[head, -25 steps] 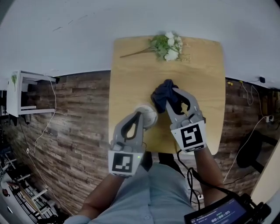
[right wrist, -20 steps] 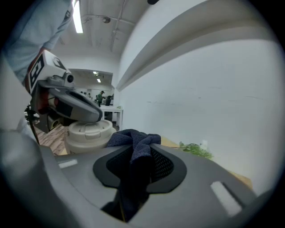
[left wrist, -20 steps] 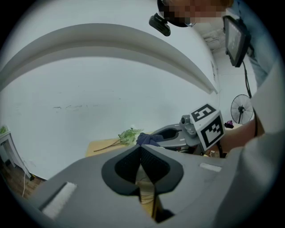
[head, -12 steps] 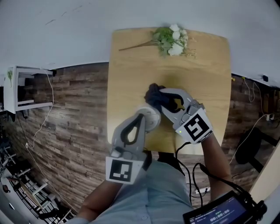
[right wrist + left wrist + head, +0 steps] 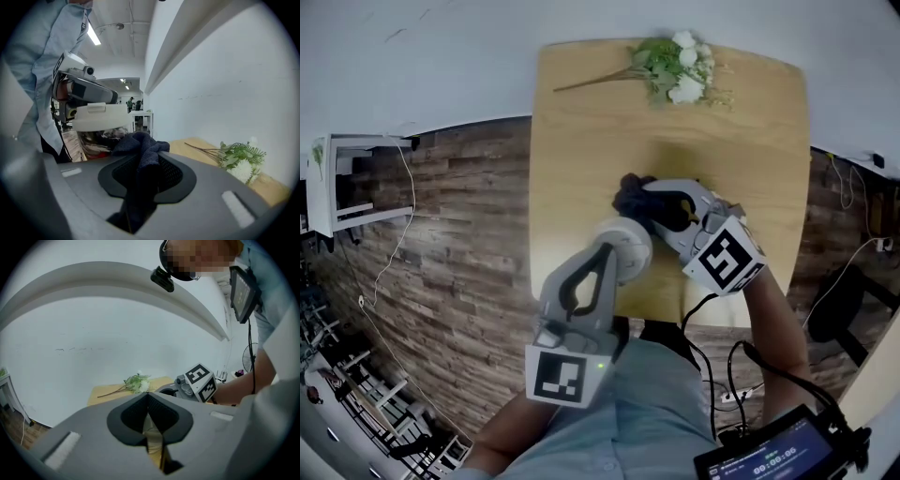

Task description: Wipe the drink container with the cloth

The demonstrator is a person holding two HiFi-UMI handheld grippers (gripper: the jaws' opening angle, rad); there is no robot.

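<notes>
One cloth (image 5: 138,140) in right claw (image 5: 140,174), by lidded container (image 5: 624,251); contents unclear.

head view, centre: drink container (image 5: 628,251) mostly covered by left tongs (image 5: 606,246), only its white lid shown | cloth (image 5: 628,195) partly covered by right tongs (image 5: 652,193) | table (image 5: 581,141) near edge hidden behind tongs and person | lower right: screen (image 5: 773,455) cut off by frame, print unreadable

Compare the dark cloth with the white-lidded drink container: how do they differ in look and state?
The cloth is dark blue, soft and crumpled; the drink container is pale and round with a white lid. The cloth is clamped between the right gripper's jaws; the drink container is outside them, close beside. Both are over the wooden table.
</notes>
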